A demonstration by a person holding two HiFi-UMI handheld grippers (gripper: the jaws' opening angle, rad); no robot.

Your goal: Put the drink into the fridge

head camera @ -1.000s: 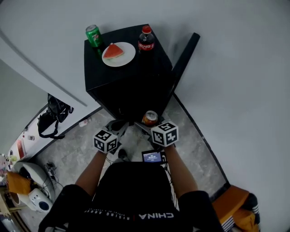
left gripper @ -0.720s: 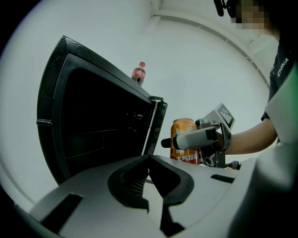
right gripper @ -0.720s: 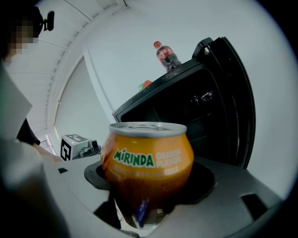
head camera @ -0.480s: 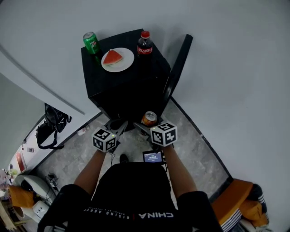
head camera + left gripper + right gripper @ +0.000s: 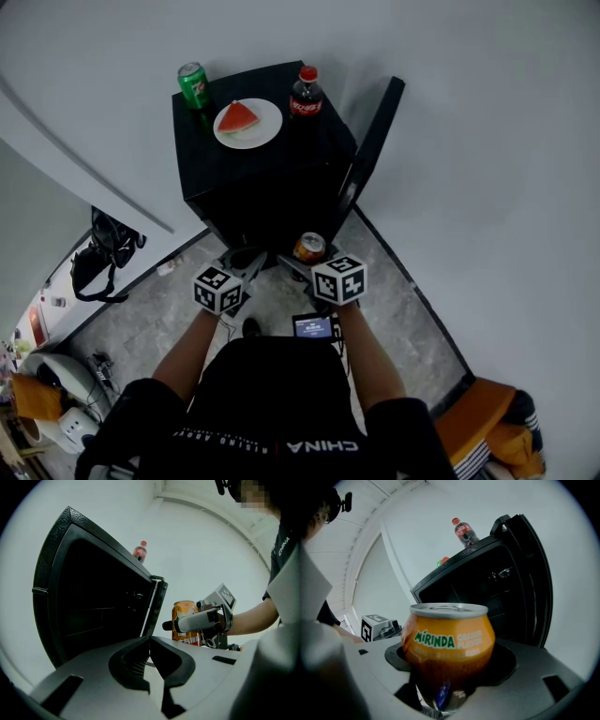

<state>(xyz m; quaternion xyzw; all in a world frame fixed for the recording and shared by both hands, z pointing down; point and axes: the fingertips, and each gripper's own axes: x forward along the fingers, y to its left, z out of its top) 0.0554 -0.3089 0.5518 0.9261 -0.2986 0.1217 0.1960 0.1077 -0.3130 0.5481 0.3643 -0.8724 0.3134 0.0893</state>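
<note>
A black fridge (image 5: 272,187) stands against the wall with its door (image 5: 373,141) swung open to the right; its dark inside (image 5: 98,606) shows in the left gripper view. My right gripper (image 5: 307,257) is shut on an orange Mirinda can (image 5: 447,637), held upright just in front of the fridge opening. My left gripper (image 5: 150,641) hangs beside it to the left, shut with nothing in it. From the left gripper view the can (image 5: 184,623) sits right of the door's edge.
On the fridge top stand a green can (image 5: 194,83), a white plate (image 5: 267,134) with a watermelon slice, and a cola bottle (image 5: 306,91). A black bag (image 5: 106,251) lies on the floor at the left. White walls close in behind and to the right.
The head view has shifted a little. Both grippers stay in front of the open fridge, the right one still holding the orange can.
</note>
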